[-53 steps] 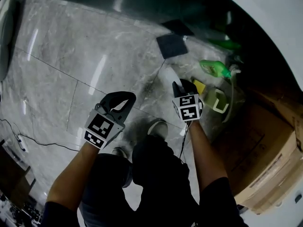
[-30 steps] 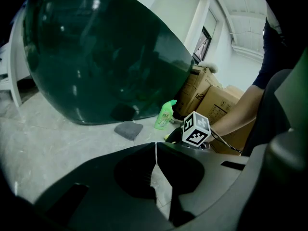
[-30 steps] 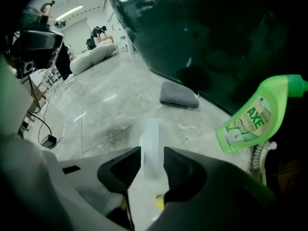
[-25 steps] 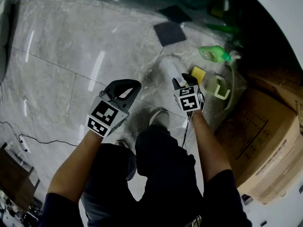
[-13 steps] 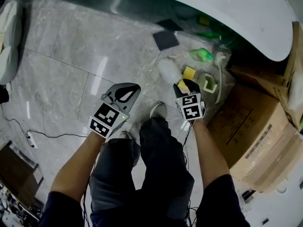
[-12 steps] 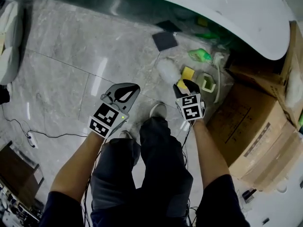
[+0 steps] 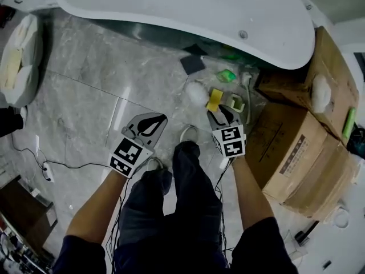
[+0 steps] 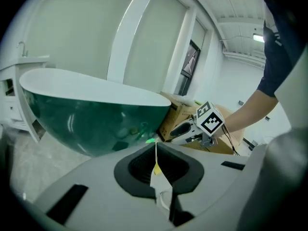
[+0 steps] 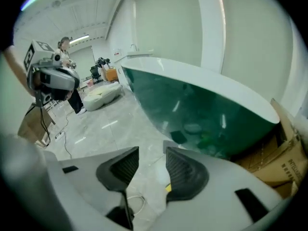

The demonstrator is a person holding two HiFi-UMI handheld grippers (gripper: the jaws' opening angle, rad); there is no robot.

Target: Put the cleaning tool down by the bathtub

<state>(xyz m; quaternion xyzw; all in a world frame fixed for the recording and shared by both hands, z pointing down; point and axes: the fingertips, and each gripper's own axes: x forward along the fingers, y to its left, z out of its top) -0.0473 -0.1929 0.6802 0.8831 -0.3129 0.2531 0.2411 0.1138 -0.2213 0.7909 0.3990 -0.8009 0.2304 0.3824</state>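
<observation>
The cleaning tool, a white fluffy head (image 7: pixel 197 94) with a yellow part (image 7: pixel 215 99), lies on the grey floor beside the bathtub (image 7: pixel 188 10). My right gripper (image 7: pixel 221 116) hangs just short of it, open and empty; in the right gripper view (image 9: pixel 151 155) floor shows between the jaws, and a bit of yellow (image 9: pixel 168 187) shows low in that gap. My left gripper (image 7: pixel 155 120) is shut and holds nothing; its pads meet in the left gripper view (image 8: pixel 155 146). The tub's green side (image 8: pixel 96 114) (image 9: pixel 202 109) fills both gripper views.
Against the tub lie a dark square pad (image 7: pixel 193 64), a green bottle (image 7: pixel 227 75) and a pale green holder (image 7: pixel 236 101). Cardboard boxes (image 7: pixel 296 147) stand to the right. A white cushion (image 7: pixel 20 61) and cables (image 7: pixel 45 167) lie at the left. The person's shoe (image 7: pixel 188 133) is below the tool.
My right gripper has drawn back from the white and yellow tool, which now rests on the floor. The head view has risen, so more of the tub shows.
</observation>
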